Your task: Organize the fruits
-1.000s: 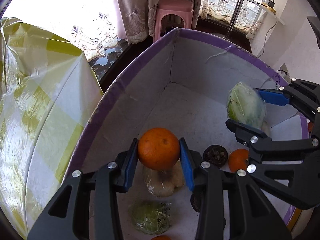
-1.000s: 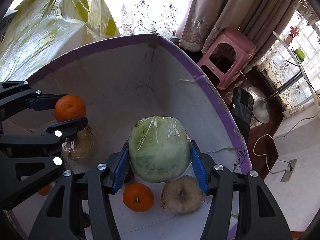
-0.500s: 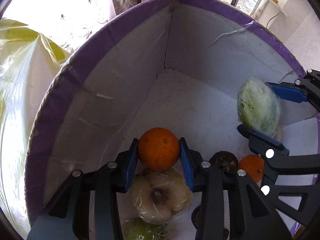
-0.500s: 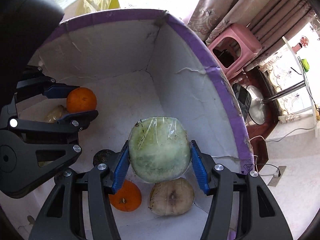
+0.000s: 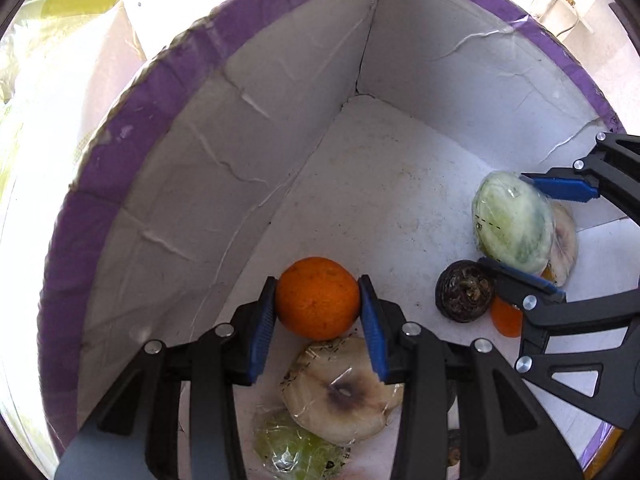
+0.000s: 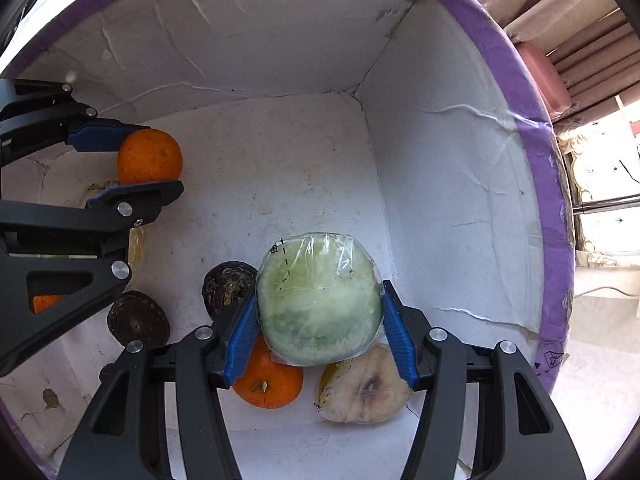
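Both grippers reach down into a white box with a purple rim [image 5: 120, 128] [image 6: 532, 128]. My left gripper [image 5: 318, 312] [image 6: 132, 164] is shut on an orange [image 5: 318, 298] [image 6: 149, 156], held just above the box floor near the left wall. My right gripper [image 6: 320, 320] [image 5: 536, 232] is shut on a pale green fruit wrapped in plastic film [image 6: 318, 300] [image 5: 514, 226], low over the right side of the floor.
Lying on the box floor are a wrapped pale fruit with a brown core [image 5: 340, 392], a wrapped green fruit [image 5: 296, 448], two dark round fruits [image 6: 228, 286] [image 6: 138, 318], a loose orange [image 6: 268, 384] and another wrapped pale fruit [image 6: 364, 388]. The far floor corner [image 5: 376, 152] holds nothing.
Both grippers have sunk deeper into the box with their fruits still gripped. The room beyond the rim has mostly dropped out of view and the box walls now fill both views.
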`<state>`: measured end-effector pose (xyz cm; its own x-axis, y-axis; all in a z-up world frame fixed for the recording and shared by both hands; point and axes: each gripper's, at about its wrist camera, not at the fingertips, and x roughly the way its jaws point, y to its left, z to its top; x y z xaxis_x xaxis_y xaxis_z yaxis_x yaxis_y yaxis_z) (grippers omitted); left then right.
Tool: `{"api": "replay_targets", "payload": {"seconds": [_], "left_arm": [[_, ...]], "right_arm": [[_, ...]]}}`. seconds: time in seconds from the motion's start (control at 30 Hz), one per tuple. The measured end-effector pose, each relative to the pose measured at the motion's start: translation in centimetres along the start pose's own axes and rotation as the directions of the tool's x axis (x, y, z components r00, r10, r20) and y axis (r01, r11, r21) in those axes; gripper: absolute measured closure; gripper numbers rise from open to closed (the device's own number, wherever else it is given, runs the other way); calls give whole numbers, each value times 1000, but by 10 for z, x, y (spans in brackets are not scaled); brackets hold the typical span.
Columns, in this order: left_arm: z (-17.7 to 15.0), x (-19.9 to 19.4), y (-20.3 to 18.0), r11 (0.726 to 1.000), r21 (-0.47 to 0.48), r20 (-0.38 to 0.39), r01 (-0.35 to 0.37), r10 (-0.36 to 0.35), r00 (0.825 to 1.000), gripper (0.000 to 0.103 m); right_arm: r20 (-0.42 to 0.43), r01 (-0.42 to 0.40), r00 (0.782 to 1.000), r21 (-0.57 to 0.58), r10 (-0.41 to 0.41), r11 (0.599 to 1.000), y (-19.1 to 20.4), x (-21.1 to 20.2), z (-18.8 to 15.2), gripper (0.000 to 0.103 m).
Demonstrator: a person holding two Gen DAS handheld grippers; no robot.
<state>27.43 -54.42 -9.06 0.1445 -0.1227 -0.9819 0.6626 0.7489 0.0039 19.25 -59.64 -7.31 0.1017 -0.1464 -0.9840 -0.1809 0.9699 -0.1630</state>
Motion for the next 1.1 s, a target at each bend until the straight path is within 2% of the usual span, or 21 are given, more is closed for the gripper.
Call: {"api": "replay_targets", "payload": {"seconds": [0.07,0.33,0.4,0.5,0.57,0.9,1.1], "left_arm": [[5,2,0,1000,-3,-1,-2,2,1000,63],[-4,3,-1,1000,-8,7,-10,10,1000,62],[-8,1,-2,1000,-5,12,-10,10,1000,62],[-13,0,-3,1000,-5,30,-5,5,1000,61],[-14,-5,-3,1000,-9,38,2,-2,999,56],[-34,-53,-9,1000,-9,146,-1,2,989,39],[-60,-93,-4,1000,-7,239,-30,30,970,28]], "right_arm": [[-1,11,1000,3,-11,1000,-1,1,2,41],[-15,22,1000,9,-22,1000,-1,4,5,41],[-5,26,1000,16,-26,1000,-3,4,2,34],[34,39,999,27,-40,999,-4,-1,-5,25],[59,52,997,37,-54,998,-5,-5,-7,22],[185,40,981,131,-64,991,-12,-46,-32,18],[290,-1,955,193,-56,981,-12,-77,-57,16]]}}
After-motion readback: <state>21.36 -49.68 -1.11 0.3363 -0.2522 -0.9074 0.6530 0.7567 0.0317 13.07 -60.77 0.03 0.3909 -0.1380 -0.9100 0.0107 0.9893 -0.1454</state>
